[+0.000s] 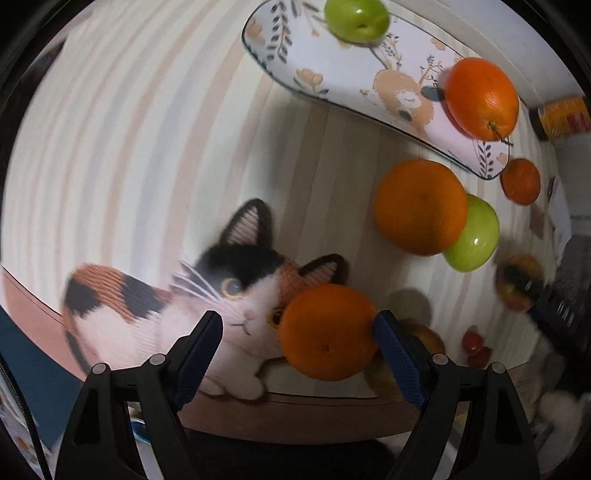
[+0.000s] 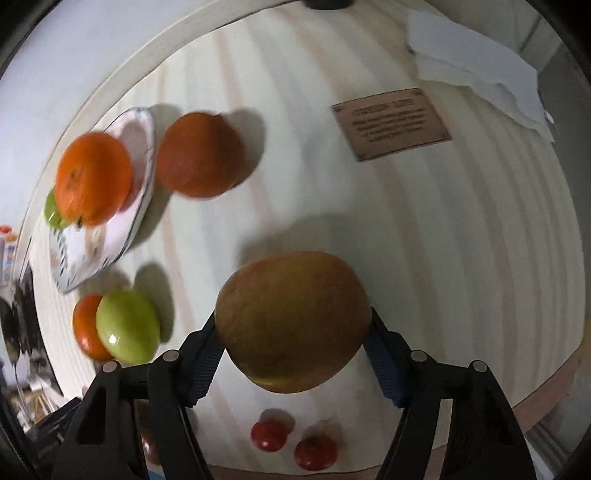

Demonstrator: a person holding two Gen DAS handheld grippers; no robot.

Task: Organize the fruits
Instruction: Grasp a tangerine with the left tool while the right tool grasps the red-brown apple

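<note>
My left gripper (image 1: 297,332) is open above the striped mat; an orange (image 1: 328,331) lies between its fingers, close to the right finger. A patterned plate (image 1: 332,70) holds a green apple (image 1: 356,18) and an orange (image 1: 482,98). Another orange (image 1: 421,206) and a green apple (image 1: 474,236) lie below the plate, with a small orange (image 1: 521,181) beside it. My right gripper (image 2: 293,332) is shut on a large brownish apple (image 2: 293,321), held above the mat. The plate (image 2: 136,155) with its orange (image 2: 94,177) shows at left in the right wrist view.
A loose orange (image 2: 201,153) sits beside the plate, and a green apple (image 2: 127,326) against a small orange (image 2: 83,326) below. Two small red fruits (image 2: 269,435) lie near the mat's front edge. A brown label (image 2: 391,123) and white paper (image 2: 476,62) lie at the far right.
</note>
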